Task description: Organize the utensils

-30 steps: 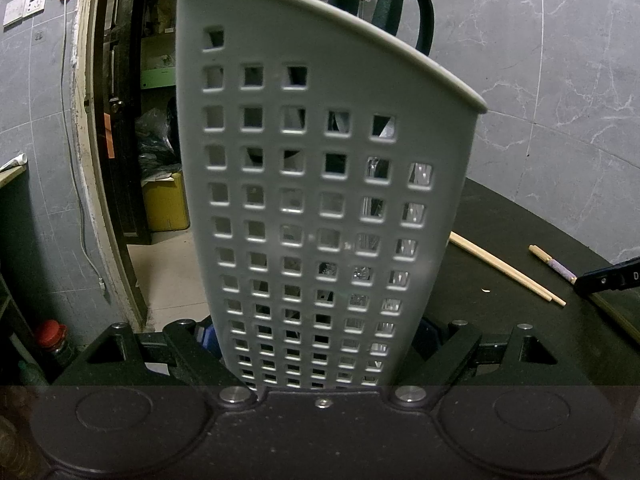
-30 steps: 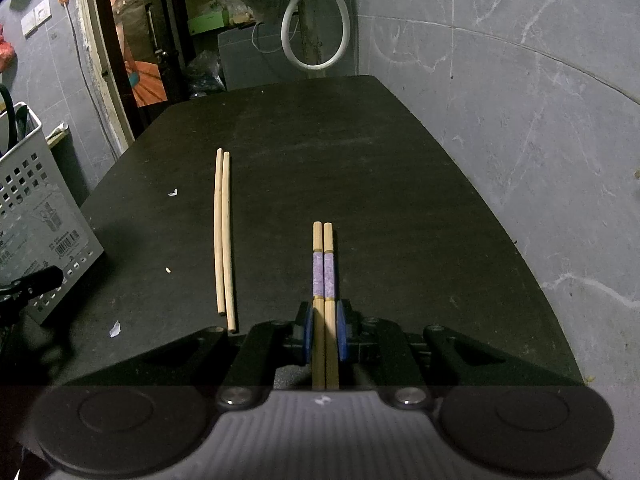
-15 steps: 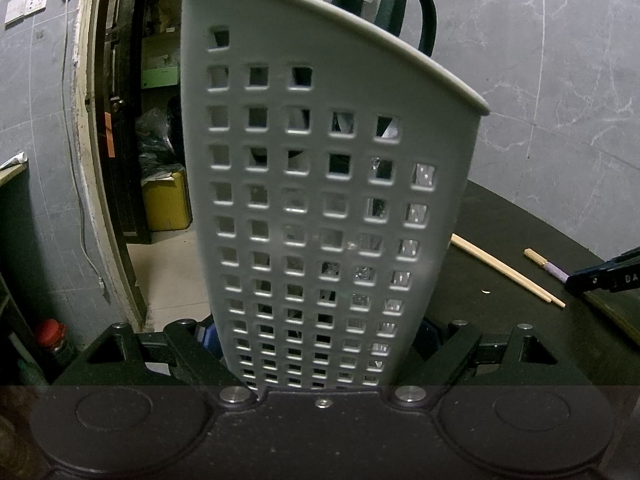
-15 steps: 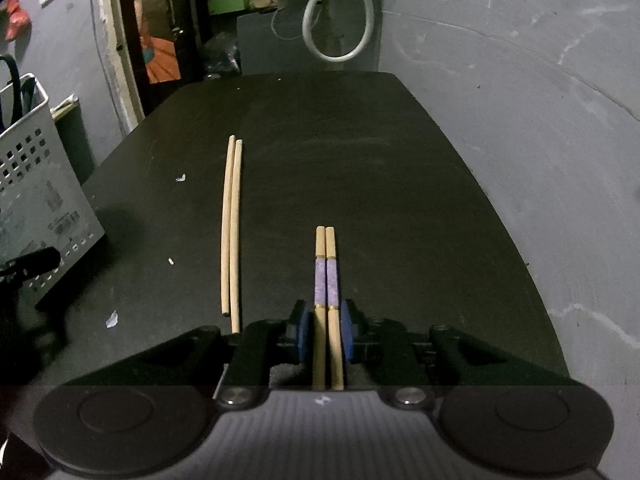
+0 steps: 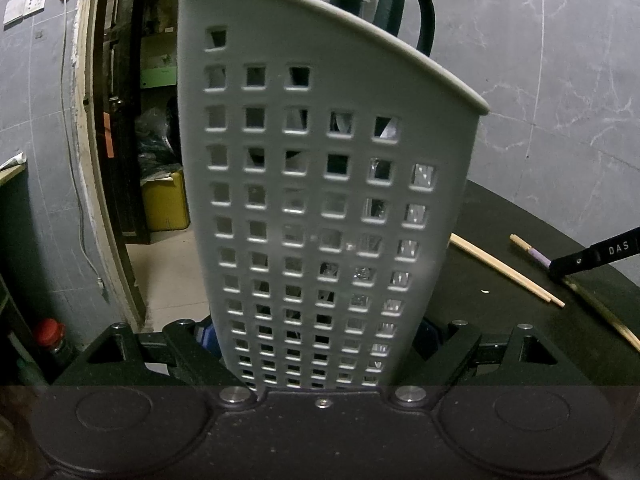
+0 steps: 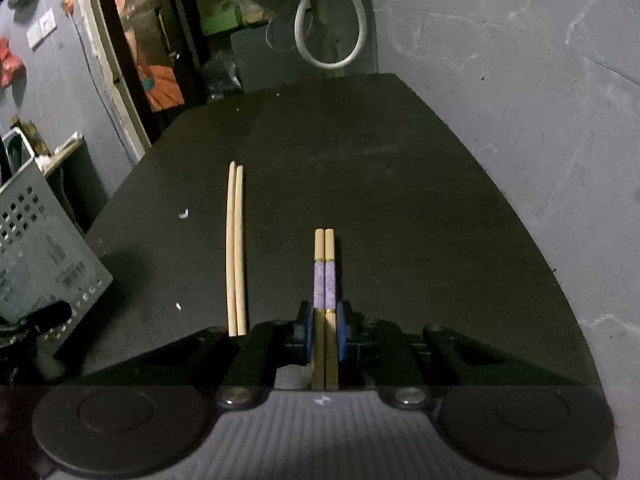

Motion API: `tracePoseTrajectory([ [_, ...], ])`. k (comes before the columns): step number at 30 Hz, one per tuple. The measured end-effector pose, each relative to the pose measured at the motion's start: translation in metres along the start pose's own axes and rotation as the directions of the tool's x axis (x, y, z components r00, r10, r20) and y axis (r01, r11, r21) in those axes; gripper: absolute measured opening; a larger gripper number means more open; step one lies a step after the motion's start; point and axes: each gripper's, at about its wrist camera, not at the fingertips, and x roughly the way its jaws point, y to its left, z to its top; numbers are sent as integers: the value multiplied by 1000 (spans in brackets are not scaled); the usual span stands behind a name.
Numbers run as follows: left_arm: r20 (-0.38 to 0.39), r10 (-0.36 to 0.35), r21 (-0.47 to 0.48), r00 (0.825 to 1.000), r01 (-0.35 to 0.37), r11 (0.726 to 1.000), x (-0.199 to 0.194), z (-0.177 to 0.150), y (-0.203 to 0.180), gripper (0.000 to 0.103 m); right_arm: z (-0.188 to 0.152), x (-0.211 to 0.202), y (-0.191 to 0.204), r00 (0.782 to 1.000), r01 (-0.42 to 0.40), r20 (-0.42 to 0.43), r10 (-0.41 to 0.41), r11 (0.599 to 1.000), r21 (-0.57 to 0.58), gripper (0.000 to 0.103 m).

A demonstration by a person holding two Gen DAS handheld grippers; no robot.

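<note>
the left tongs (image 5: 320, 344) are partly spread and pinch the bottom of a tall grey basket (image 5: 320, 200) with square holes. the basket leans a little and fills the middle of the left view. dark scissor handles (image 5: 412, 12) poke out of its top, and shiny things show through the holes, too blurry to name. in the right view the same basket (image 6: 44, 248) stands at the far left edge of the black desk (image 6: 400, 184).

next on the desk lie two plain chopsticks (image 6: 236, 248), side by side and touching. they are near the basket but apart from it, with small white crumbs (image 6: 184, 213) between.

further right, the right tongs (image 6: 325, 330) are pressed nearly together and pinch a pair of chopsticks with purple bands (image 6: 325, 280). these stick straight out in front, close over the desk; whether they touch it i cannot tell. a grey wall (image 6: 540, 100) runs along the desk's right side.
</note>
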Motion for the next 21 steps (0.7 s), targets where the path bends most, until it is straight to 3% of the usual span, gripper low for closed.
tracePoseTrajectory([
  [8, -1, 1, 1, 1000, -1, 1000, 0, 0, 0, 88, 3, 5, 15, 997, 63, -27, -67, 991, -114, 16],
  [10, -1, 1, 1, 1000, -1, 1000, 0, 0, 0, 88, 4, 5, 16, 997, 59, -43, -65, 990, -128, 25],
  [12, -1, 0, 1, 1000, 0, 1000, 0, 0, 0, 88, 3, 6, 17, 998, 51, -38, -57, 988, -149, 27],
  [14, -1, 1, 1, 1000, -1, 1000, 0, 0, -1, 88, 2, 9, 18, 998, 63, -14, -66, 987, -145, 22],
  [15, -1, 1, 2, 1000, -1, 1000, 0, 0, -1, 88, 3, 11, 19, 997, 75, -6, -76, 987, -145, 13],
  [18, -1, -3, -2, 1000, 3, 1000, 0, 0, 0, 88, 8, 15, 22, 996, 87, -10, -90, 986, -140, 12],
  [21, 1, -5, -6, 1000, 5, 1000, -1, 0, 1, 88, 14, 17, 8, 999, 32, -7, -32, 998, -52, 12],
])
